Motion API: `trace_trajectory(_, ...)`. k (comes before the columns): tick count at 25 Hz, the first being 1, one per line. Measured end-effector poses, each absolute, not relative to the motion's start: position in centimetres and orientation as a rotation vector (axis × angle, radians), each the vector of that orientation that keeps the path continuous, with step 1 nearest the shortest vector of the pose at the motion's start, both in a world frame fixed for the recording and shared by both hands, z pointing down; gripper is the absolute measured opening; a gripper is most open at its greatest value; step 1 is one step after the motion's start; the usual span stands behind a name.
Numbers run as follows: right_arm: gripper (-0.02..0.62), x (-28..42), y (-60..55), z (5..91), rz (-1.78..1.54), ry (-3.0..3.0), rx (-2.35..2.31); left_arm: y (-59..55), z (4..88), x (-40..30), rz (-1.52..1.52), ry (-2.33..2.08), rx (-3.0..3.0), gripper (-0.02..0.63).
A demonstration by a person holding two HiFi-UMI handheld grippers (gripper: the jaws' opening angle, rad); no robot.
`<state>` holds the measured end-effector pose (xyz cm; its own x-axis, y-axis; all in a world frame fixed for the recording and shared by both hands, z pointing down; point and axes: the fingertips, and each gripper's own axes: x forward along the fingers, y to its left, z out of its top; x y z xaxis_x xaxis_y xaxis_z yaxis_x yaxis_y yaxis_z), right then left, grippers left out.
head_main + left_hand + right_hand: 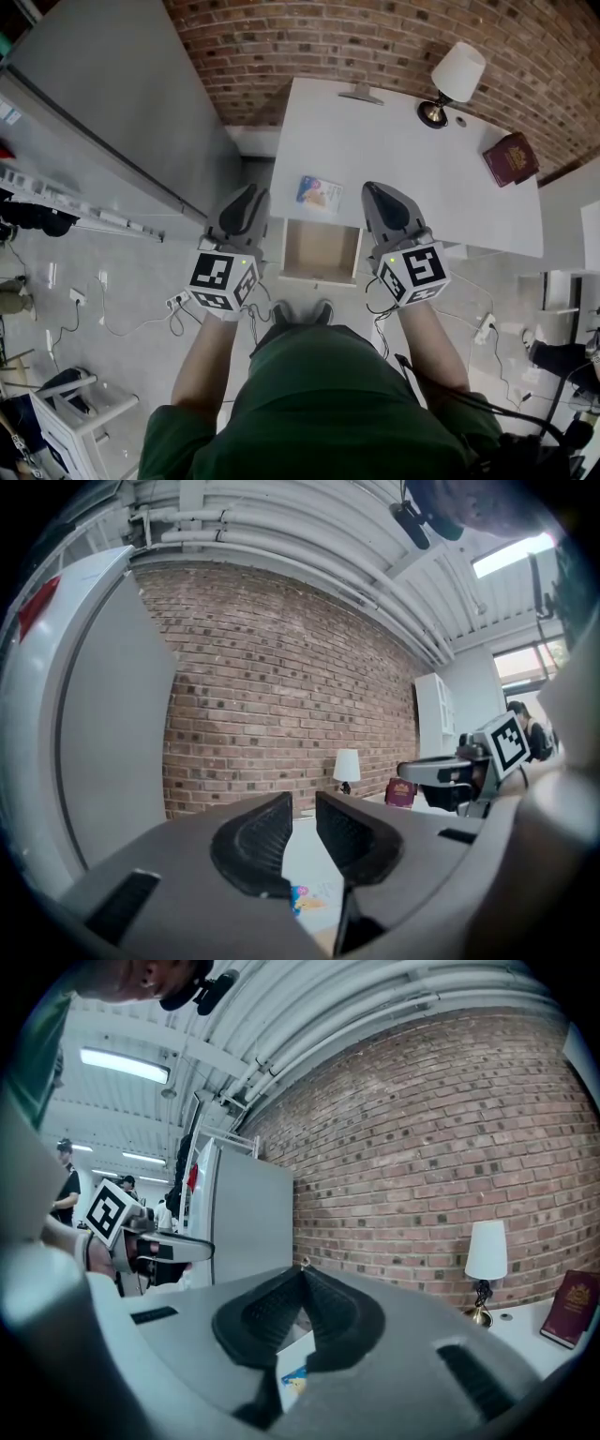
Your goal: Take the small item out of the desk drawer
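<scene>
A small colourful packet (319, 192) lies flat on the white desk (394, 150), just behind the pulled-out drawer (322, 251), whose bare wooden bottom shows nothing in it. My left gripper (242, 211) hovers left of the drawer, its jaws a narrow gap apart with nothing between them (303, 799). Right of the drawer my right gripper (389, 208) hangs with its fingertips touching and holding nothing (302, 1271). Below the jaws the packet shows in both gripper views (305, 897) (292, 1377).
A white-shaded lamp (457, 80) and a dark red book (511, 157) stand at the desk's far right. A tall grey cabinet (112, 103) fills the left, a brick wall (375, 37) the back. Cables (122, 319) lie on the floor.
</scene>
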<state>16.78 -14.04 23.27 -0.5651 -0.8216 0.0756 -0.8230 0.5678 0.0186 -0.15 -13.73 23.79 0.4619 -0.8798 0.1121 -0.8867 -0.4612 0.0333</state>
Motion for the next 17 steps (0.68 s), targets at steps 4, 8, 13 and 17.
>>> trace_trajectory(4, 0.002, 16.9, -14.2, 23.4, 0.034, -2.717, 1.419, -13.9, 24.0, 0.0, 0.131, -1.583, 2.605, 0.072)
trace_trajectory(8, 0.002, 17.2, -14.3, 23.5, 0.032, -2.719, 1.408, -14.1, 24.2, 0.4, 0.136, -1.584, 2.602, 0.072)
trace_trajectory(13, 0.002, 17.8, -14.5, 23.8, 0.039, -2.721, 1.411, -14.5, 24.7, 0.8, 0.147, -1.587, 2.594, 0.072)
trace_trajectory(17, 0.002, 18.5, -14.9, 24.0, 0.041, -2.715, 1.417, -14.9, 25.1, 1.4, 0.152, -1.582, 2.591, 0.072)
